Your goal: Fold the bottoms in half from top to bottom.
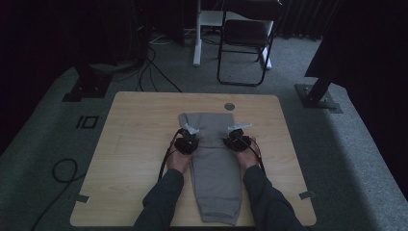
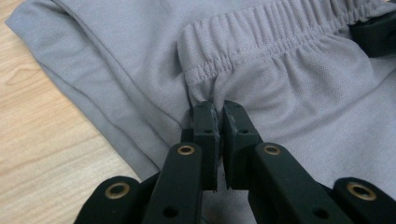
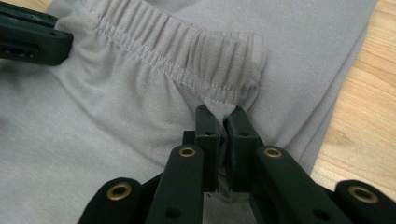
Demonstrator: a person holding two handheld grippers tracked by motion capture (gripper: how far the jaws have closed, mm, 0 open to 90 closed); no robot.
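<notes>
my left gripper (image 2: 218,112) and right gripper (image 3: 220,115) each pinch the elastic waistband corners of the grey jersey trousers (image 1: 214,168) lying on the wooden bench (image 1: 139,144), and uneven pulling could slip the thin fabric free.

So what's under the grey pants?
Under the grey pants is the wooden table. The waistband is folded over more grey fabric; whatever else lies beneath is covered.

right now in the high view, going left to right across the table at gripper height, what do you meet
bare light wooden table top → left gripper shut on the waistband → grey elastic-waist fabric trousers → right gripper shut on the waistband
</notes>
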